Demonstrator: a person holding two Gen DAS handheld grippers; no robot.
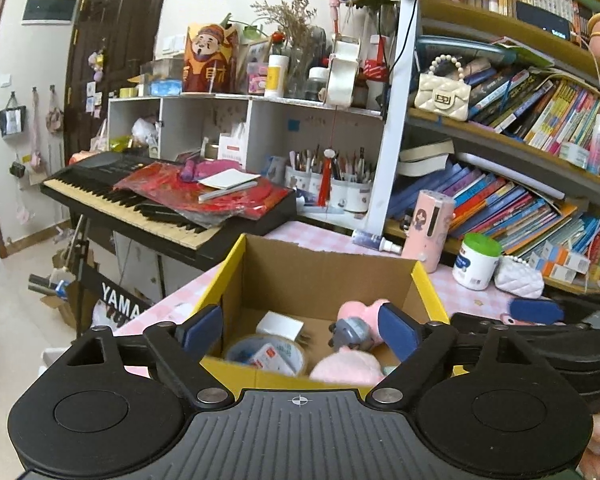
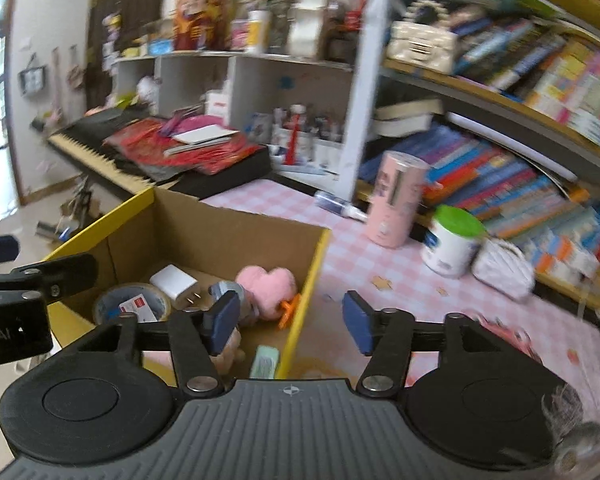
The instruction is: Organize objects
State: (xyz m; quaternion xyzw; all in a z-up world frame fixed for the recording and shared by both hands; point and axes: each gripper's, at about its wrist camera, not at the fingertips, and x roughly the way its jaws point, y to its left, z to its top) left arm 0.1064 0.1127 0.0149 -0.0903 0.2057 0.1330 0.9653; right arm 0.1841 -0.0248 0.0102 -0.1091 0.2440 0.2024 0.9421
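An open cardboard box [image 1: 324,276] with yellow outer sides stands on the pink checked table; it also shows in the right wrist view [image 2: 220,240]. Inside lie a tape roll [image 1: 266,354], a white charger [image 2: 174,280], a pink heart plush [image 2: 266,284], a small grey toy [image 1: 350,334] and a pale green packet [image 2: 265,360]. My left gripper [image 1: 300,330] is open and empty above the box's near edge. My right gripper [image 2: 292,320] is open and empty over the box's right wall.
On the table right of the box stand a pink cylinder [image 2: 396,200], a green-lidded white jar [image 2: 452,240] and a white quilted pouch [image 2: 504,268]. Bookshelves [image 1: 520,184] fill the right. A keyboard [image 1: 148,200] with red bags stands behind left.
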